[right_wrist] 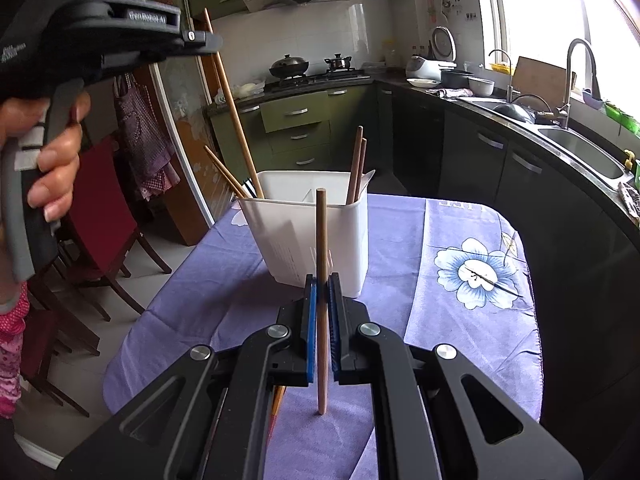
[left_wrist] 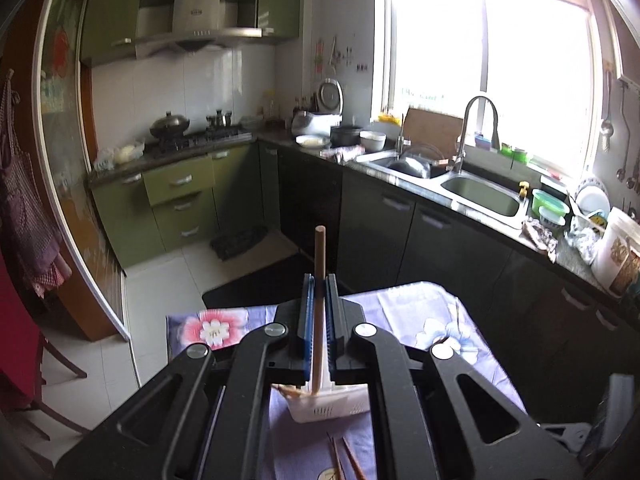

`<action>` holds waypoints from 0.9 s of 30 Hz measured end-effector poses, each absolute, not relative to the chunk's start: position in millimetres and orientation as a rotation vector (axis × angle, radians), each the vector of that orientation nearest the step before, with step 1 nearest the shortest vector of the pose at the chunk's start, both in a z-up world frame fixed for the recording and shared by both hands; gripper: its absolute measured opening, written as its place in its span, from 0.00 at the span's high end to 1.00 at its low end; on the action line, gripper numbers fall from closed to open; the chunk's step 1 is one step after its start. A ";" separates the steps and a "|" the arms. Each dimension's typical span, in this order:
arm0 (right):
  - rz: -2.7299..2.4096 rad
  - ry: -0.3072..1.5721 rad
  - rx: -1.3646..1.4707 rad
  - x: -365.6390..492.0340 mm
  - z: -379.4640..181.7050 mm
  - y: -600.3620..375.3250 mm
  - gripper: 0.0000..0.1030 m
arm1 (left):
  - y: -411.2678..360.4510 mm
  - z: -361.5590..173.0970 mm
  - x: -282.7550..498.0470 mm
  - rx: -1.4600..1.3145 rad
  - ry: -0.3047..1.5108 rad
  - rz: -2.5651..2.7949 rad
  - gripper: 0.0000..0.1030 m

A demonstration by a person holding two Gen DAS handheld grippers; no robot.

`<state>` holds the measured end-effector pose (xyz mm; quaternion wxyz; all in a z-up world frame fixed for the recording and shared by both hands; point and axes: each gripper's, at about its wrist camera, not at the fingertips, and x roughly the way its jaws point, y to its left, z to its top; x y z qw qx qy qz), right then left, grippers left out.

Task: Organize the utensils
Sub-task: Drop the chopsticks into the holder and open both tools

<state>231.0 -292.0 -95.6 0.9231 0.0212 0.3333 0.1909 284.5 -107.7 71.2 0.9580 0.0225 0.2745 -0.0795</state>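
Note:
My left gripper (left_wrist: 319,286) is shut on a wooden chopstick (left_wrist: 319,312) that stands upright between its blue pads, high above the table. Below it lies the white utensil holder (left_wrist: 328,406). In the right wrist view my right gripper (right_wrist: 321,286) is shut on another wooden chopstick (right_wrist: 321,240), held upright just in front of the white utensil holder (right_wrist: 312,236). Several chopsticks (right_wrist: 356,168) stand in the holder. The left gripper's body (right_wrist: 100,36) is at the upper left, gripped by a hand (right_wrist: 52,152), with its long chopstick (right_wrist: 234,116) reaching down into the holder.
A purple flowered cloth (right_wrist: 472,272) covers the table. More chopsticks (left_wrist: 344,460) lie on the cloth near me. A red chair (right_wrist: 100,216) stands left of the table. Dark cabinets, a sink (left_wrist: 484,196) and a crowded counter run along the right.

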 end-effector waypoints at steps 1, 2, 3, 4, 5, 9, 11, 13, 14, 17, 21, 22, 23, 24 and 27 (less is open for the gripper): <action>0.388 0.676 0.049 231.2 -92.1 -294.2 0.94 | -108.0 62.7 287.6 0.055 0.580 -0.163 0.95; 0.386 0.666 0.054 231.6 -87.9 -295.9 0.94 | -108.0 55.1 289.3 0.064 0.596 -0.165 0.95; 0.384 0.657 0.059 232.2 -83.8 -298.0 0.94 | -107.5 48.3 289.5 0.068 0.608 -0.165 0.95; 0.383 0.645 0.065 232.6 -77.9 -299.2 0.94 | -106.2 42.8 290.1 0.071 0.616 -0.166 0.95; 0.382 0.625 0.072 233.3 -69.2 -300.6 0.94 | -105.2 37.8 289.2 0.074 0.624 -0.171 0.95; 0.389 0.532 0.099 234.3 -30.9 -300.8 0.94 | -95.9 30.5 277.3 0.056 0.626 -0.184 0.94; 0.399 0.484 0.112 235.6 -11.4 -299.2 0.94 | -87.9 30.8 267.6 0.039 0.620 -0.184 0.94; 0.403 0.419 0.124 236.8 10.6 -295.6 0.94 | -79.5 30.8 257.3 0.029 0.618 -0.186 0.93; 0.396 0.387 0.126 237.6 19.8 -293.5 0.94 | -75.2 30.0 252.1 0.028 0.619 -0.184 0.93; 0.368 0.287 0.151 246.8 45.1 -287.7 0.94 | -65.9 25.5 239.5 0.025 0.633 -0.183 0.92; 0.314 0.242 0.149 270.7 61.2 -276.1 0.94 | -54.3 17.2 226.4 0.023 0.648 -0.186 0.87; 0.300 0.258 0.139 280.8 60.8 -271.9 0.94 | -51.5 14.4 223.9 0.021 0.652 -0.184 0.87; 0.285 0.288 0.125 292.4 55.6 -266.1 0.94 | -49.7 12.1 222.5 0.022 0.659 -0.184 0.87; 0.278 0.310 0.113 299.0 52.2 -260.7 0.94 | -48.8 9.6 222.2 0.025 0.667 -0.186 0.87; 0.259 0.406 0.072 323.0 29.6 -248.0 0.94 | -44.4 1.4 220.5 0.025 0.684 -0.185 0.87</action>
